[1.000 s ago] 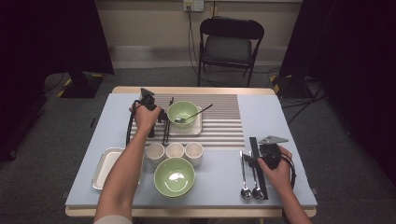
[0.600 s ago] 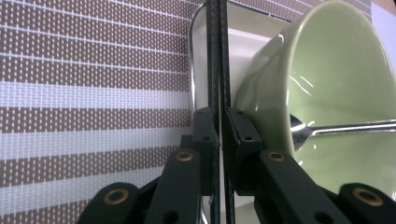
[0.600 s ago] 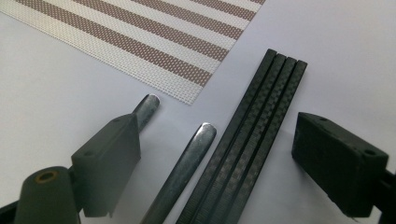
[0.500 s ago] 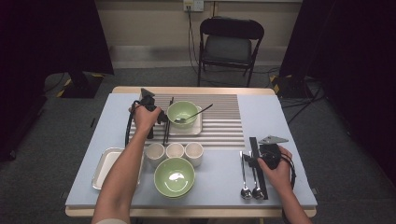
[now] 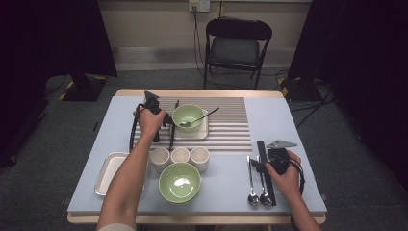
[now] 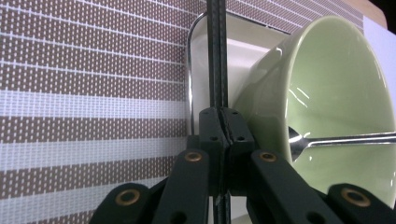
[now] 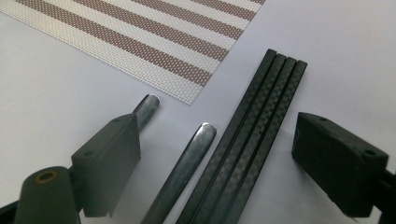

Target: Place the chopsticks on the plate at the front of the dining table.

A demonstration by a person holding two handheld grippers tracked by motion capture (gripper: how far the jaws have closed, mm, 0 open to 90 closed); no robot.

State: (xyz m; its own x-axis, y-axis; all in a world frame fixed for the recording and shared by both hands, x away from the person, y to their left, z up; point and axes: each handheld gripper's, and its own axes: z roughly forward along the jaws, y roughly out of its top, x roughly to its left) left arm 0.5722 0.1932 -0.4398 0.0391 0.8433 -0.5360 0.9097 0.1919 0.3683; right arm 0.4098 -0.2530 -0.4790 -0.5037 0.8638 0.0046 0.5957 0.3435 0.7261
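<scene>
the left gripper [image 5: 166,120] is clamped on a black chopstick [image 6: 216,51], its jaws having just been closing until the pads meet on the thin stick. in the left gripper view the chopstick runs straight up the frame from between the jaws, crossing the rim of a white square plate [image 6: 210,37] and passing just beside the outer wall of the pale green bowl [image 6: 327,93]. in the high view the chopstick [image 5: 172,130] lies lengthwise along the table's depth, one end toward the chair side and the other toward the person, on the striped placemat [image 5: 226,125] at the bowl's left. a metal spoon [image 5: 199,117] rests in that bowl with its handle pointing up and to the right.

the right gripper [image 5: 270,161] rests low over the table near the right edge, its jaws wide apart and gripping nothing. between them in the right gripper view lie a bundle of black chopsticks [image 7: 247,140] side by side and a spoon handle [image 7: 187,172], all pointing away from the camera toward the placemat corner; a second spoon handle [image 7: 145,108] shows by the left jaw.

no writing or brand can be read on any of these.
</scene>
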